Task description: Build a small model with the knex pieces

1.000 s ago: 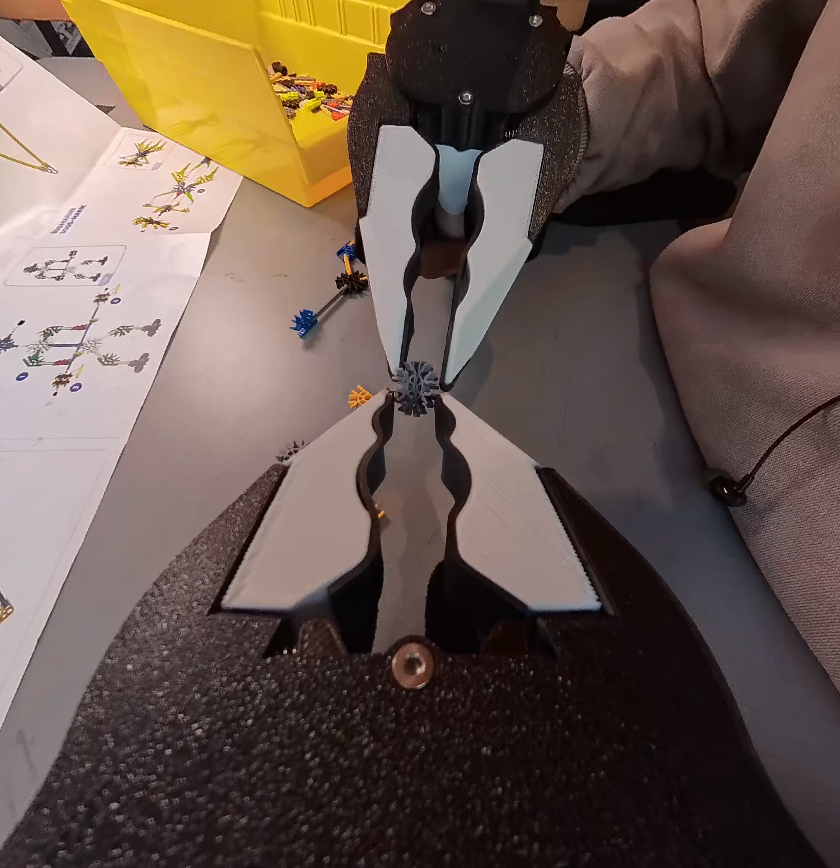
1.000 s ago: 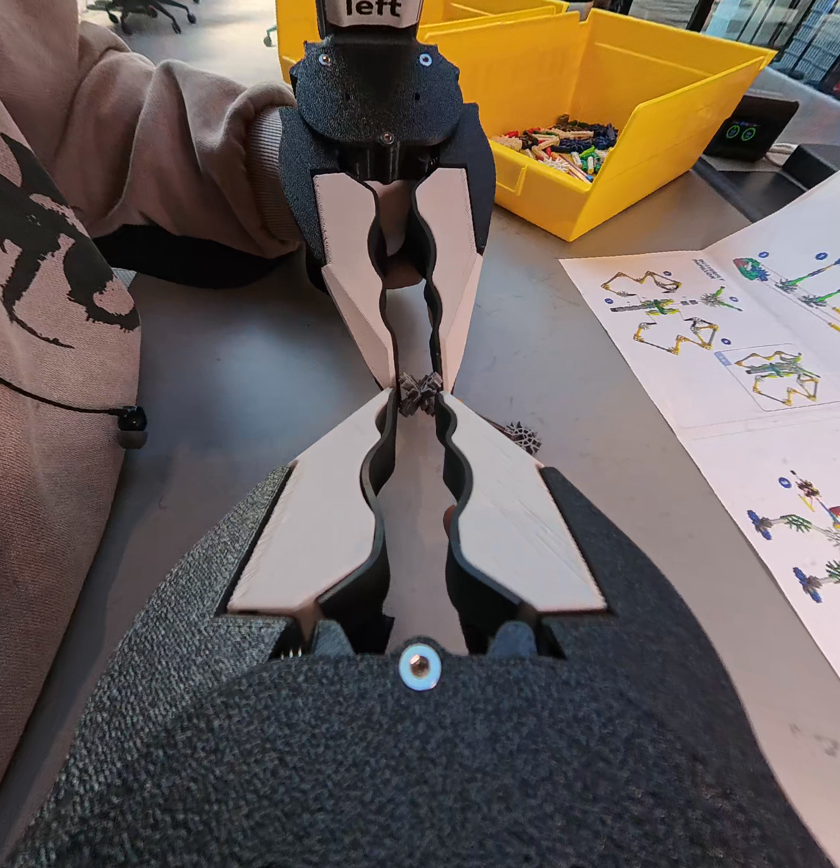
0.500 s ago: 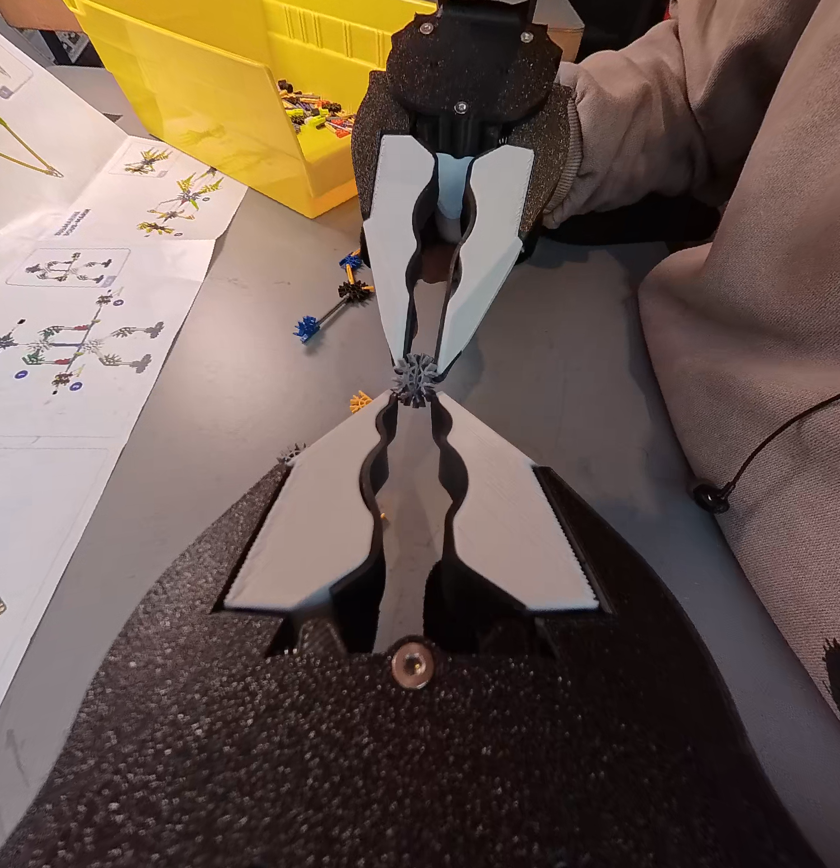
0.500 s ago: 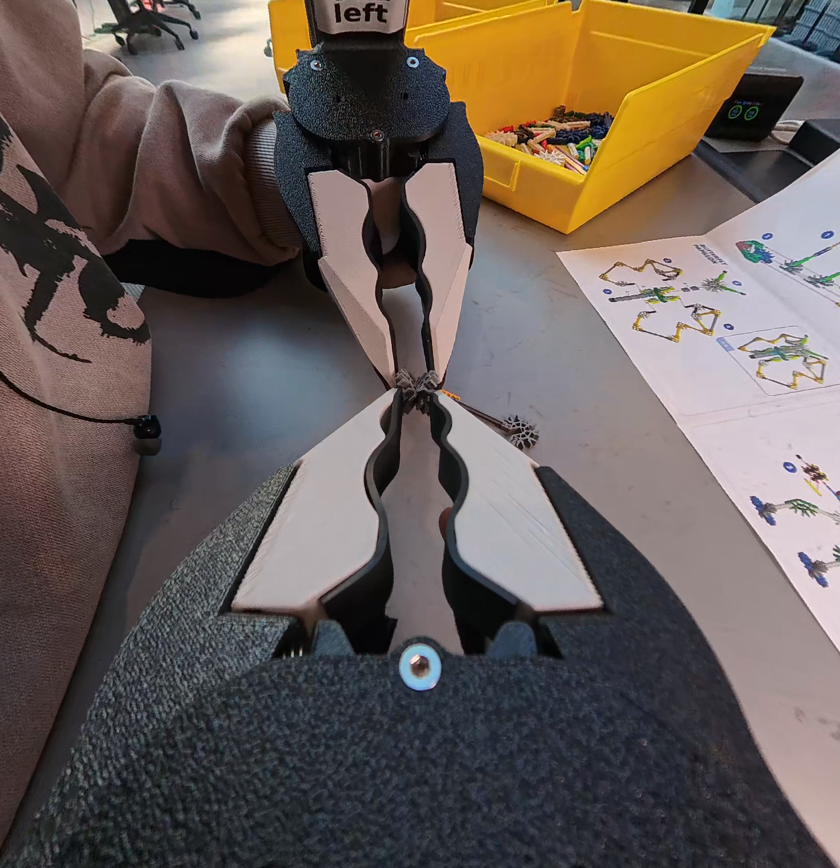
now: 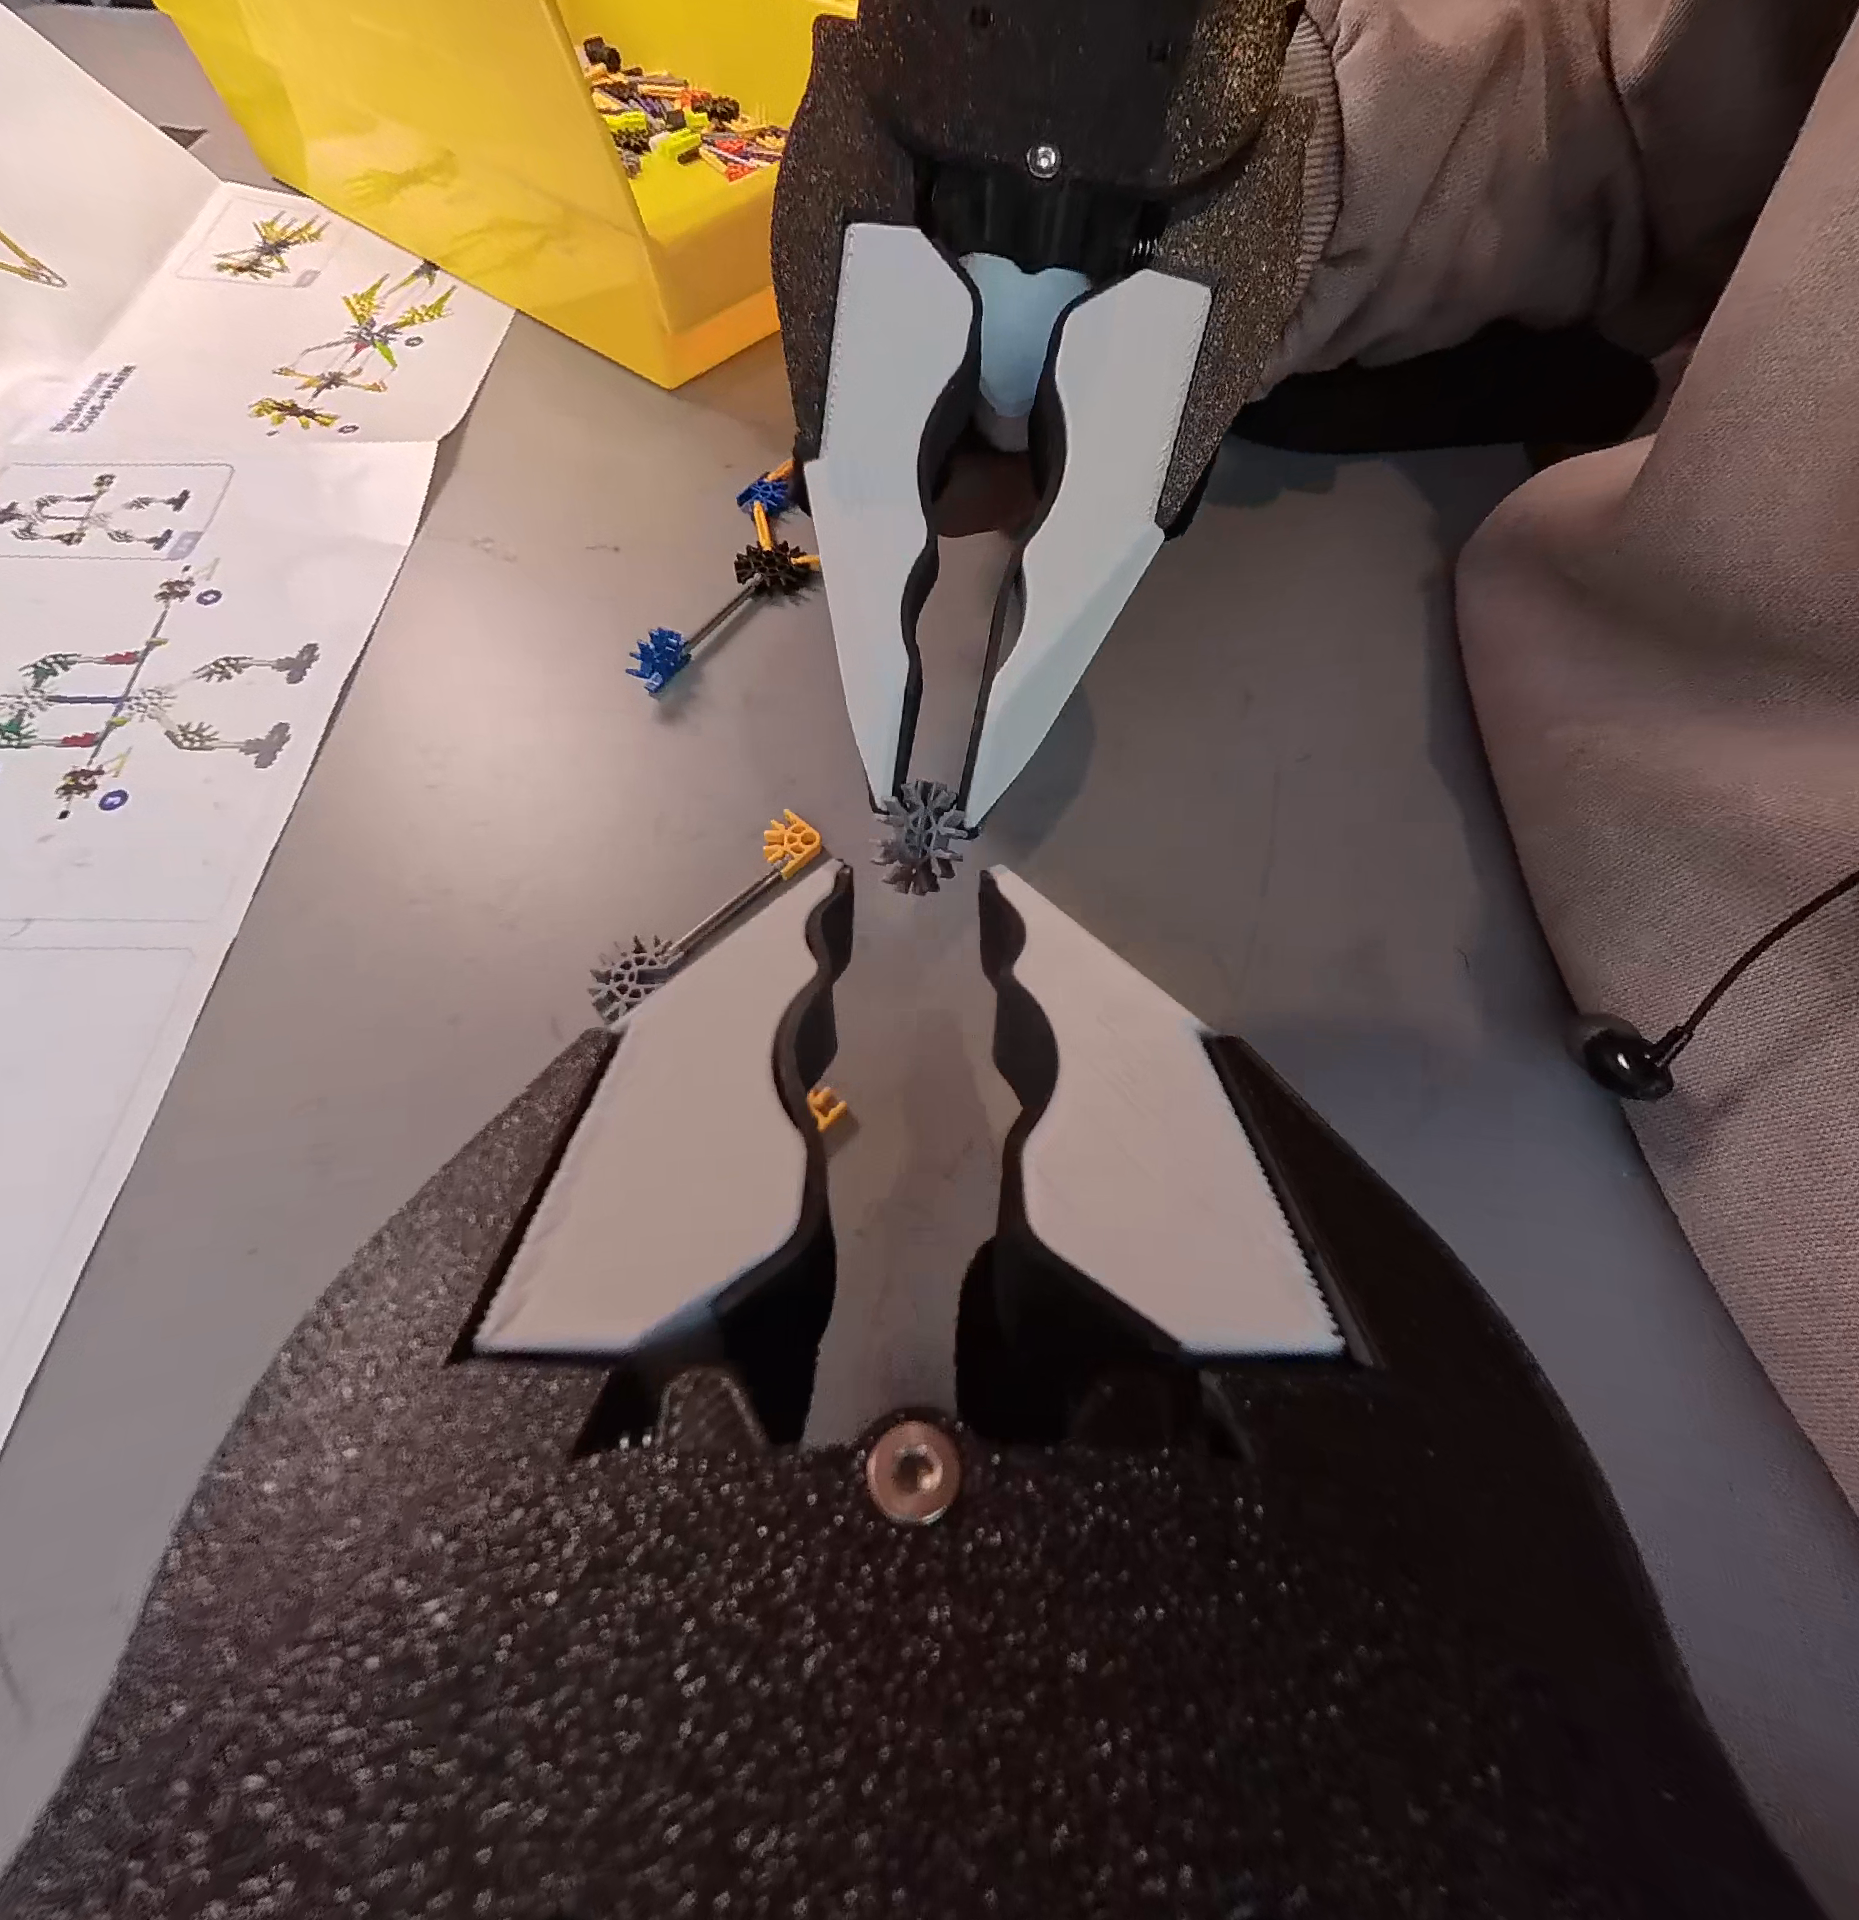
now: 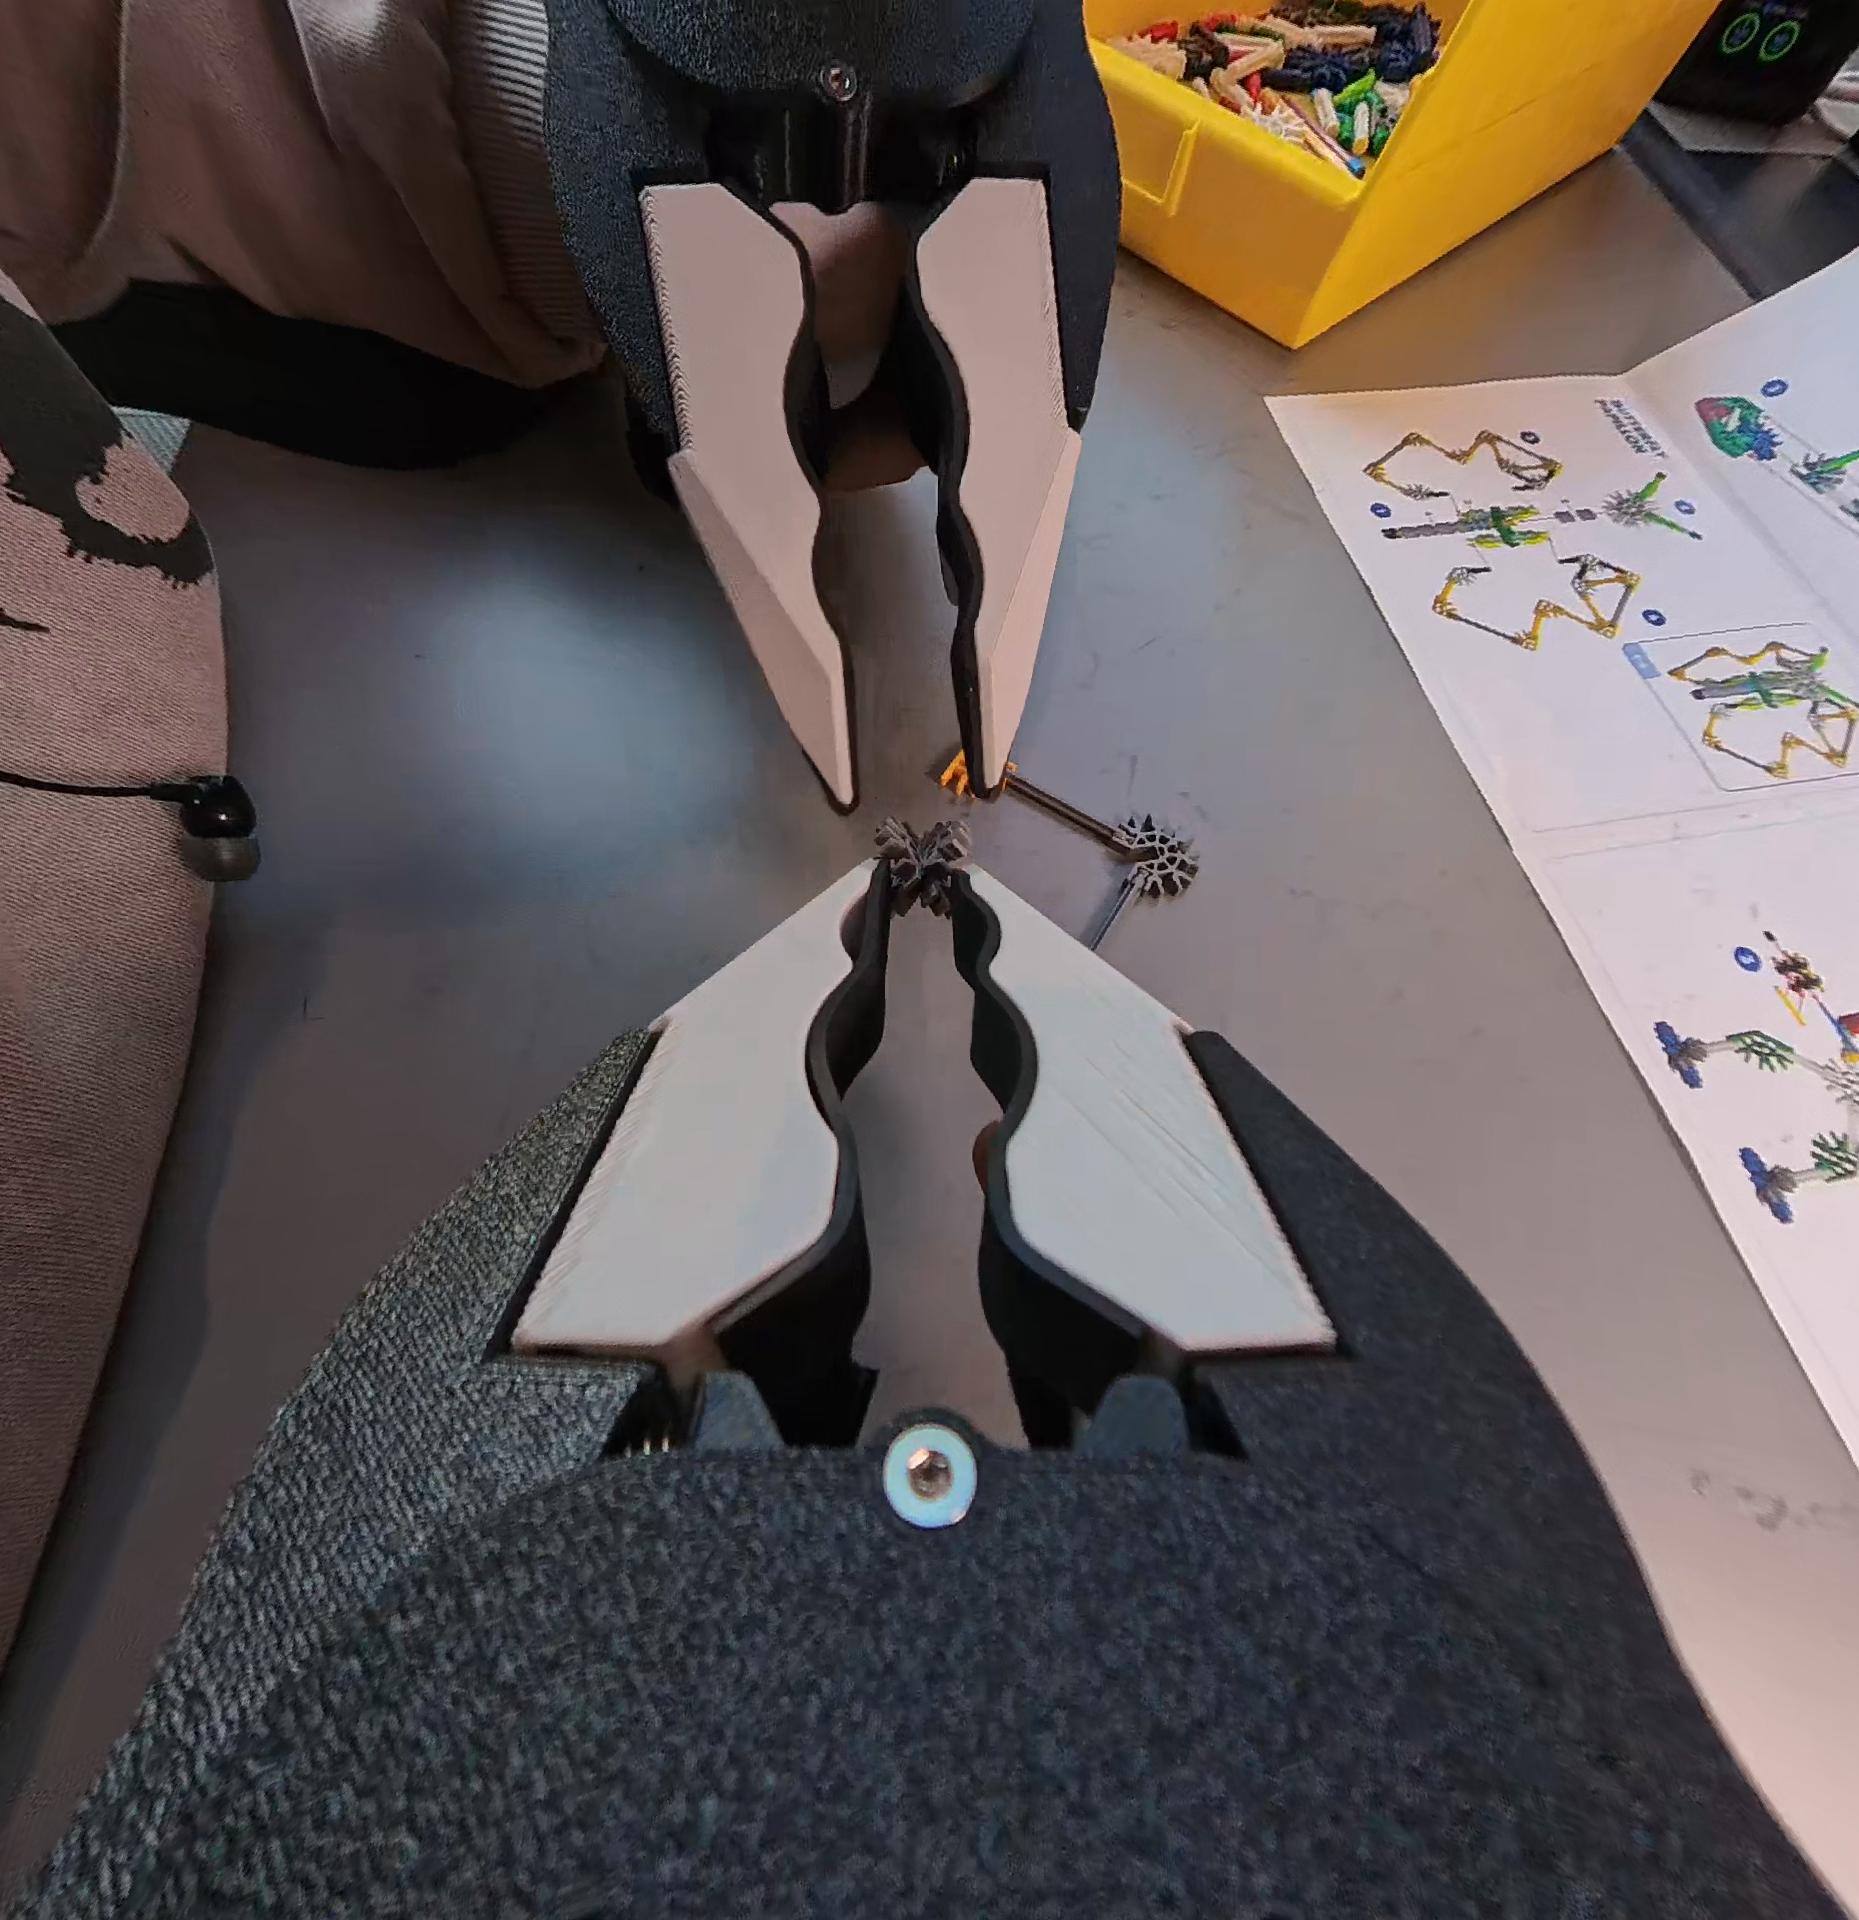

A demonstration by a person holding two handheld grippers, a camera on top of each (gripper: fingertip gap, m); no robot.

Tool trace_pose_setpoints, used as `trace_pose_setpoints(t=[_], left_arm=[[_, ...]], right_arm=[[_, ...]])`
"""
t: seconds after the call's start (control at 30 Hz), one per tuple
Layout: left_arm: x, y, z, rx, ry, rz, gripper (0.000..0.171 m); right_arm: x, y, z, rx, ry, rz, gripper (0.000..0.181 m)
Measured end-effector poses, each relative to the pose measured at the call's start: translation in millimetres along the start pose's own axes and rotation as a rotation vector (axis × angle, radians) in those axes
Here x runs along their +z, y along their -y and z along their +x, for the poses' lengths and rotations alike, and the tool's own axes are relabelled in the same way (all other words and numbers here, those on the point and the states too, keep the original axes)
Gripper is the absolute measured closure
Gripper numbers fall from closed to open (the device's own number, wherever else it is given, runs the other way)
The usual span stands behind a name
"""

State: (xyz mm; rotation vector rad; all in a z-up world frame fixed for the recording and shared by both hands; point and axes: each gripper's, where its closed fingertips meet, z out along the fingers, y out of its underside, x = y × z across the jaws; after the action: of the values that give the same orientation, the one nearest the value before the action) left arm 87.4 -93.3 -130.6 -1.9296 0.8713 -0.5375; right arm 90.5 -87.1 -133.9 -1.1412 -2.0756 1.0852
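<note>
Right gripper [image 6: 917, 878] was clamped on a grey snowflake connector [image 6: 917, 868] above mid-table [image 6: 489, 675]. Left gripper [image 5: 914, 883] faced it tip to tip, fingers parted, not touching it. A rod-and-connector piece [image 5: 696, 925] lay just beside; yellow bin [image 6: 1320, 208] stood at the far edge.

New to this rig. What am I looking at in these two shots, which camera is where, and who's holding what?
There is no robot: a person holds a hand-held two-finger gripper in each hand, each with a camera looking along its fingers. The left wrist view shows the left gripper at the bottom, open and empty, facing the right gripper. The right wrist view is the reverse angle: the right gripper is shut on a small grey snowflake connector. On the grey table lie rod-and-connector pieces, a printed instruction sheet and a yellow bin of parts.
</note>
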Motion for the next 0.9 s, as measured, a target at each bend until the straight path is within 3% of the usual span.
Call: trace_pose_setpoints(t=[0.13, 0.4, 0.57, 0.67, 0.77, 0.83, 0.9], left_arm=[[6.5, -2.9, 8.2, -0.025, -0.042, -0.017, 0.147], [20.0, -28.5, 17.4, 0.074, -0.029, -0.181, 0.156], [21.8, -33.5, 16.7, 0.082, -0.017, -0.21, 0.155], [21.1, -32.0, 15.7, 0.062, -0.022, -0.199, 0.155], [16.6, -23.4, 10.2, 0.012, -0.015, -0.151, 0.145], [10.3, -12.6, 2.8, -0.027, 0.006, -0.095, 0.143], [3.2, -1.1, -4.8, -0.065, 0.028, -0.031, 0.142]], right_arm=[[0.5, 4.7, -10.6, -0.045, 0.035, 0.027, 0.171], [11.2, -20.4, -18.8, -0.209, 0.013, -0.124, 0.169], [2.3, -13.7, -15.1, -0.155, 0.028, -0.102, 0.156], [-39.0, 22.8, 15.0, -0.08, -0.061, 0.04, 0.156], [-122.8, 46.3, 82.6, 0.01, -0.328, 0.133, 0.16], [-187.2, 34.2, 128.7, 0.068, -0.517, 0.077, 0.166], [-240.4, -0.6, 170.8, 0.107, -0.658, -0.077, 0.168]])
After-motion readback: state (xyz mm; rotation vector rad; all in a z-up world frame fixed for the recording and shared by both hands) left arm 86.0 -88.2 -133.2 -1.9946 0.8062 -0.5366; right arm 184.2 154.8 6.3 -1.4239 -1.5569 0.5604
